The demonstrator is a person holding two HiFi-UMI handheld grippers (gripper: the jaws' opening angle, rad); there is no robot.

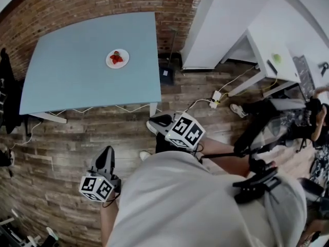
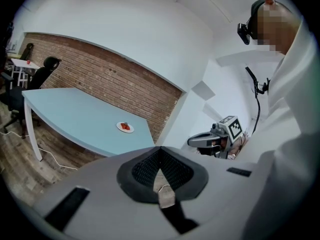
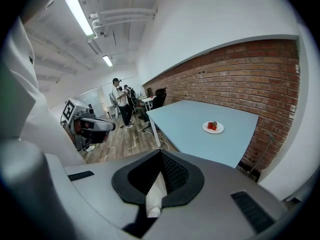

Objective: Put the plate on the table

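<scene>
A small white plate [image 1: 117, 58] with red fruit on it rests on the light blue table [image 1: 67, 86], toward its far right side. The left gripper view shows the plate [image 2: 125, 127] far off, and so does the right gripper view, where the plate [image 3: 213, 127] lies beyond the jaws. My left gripper [image 1: 106, 156] is shut and empty, held low over the wooden floor near my body. My right gripper [image 1: 159, 121] is also shut with nothing in it, just short of the table's near right corner. Neither touches the plate.
A white cabinet [image 1: 226, 24] and a white desk [image 1: 267, 60] stand right of the table. Cables and a power strip [image 1: 215, 98] lie on the floor, with a black box [image 1: 165, 75] by the table's corner. A seated person [image 1: 277, 117] is at the right.
</scene>
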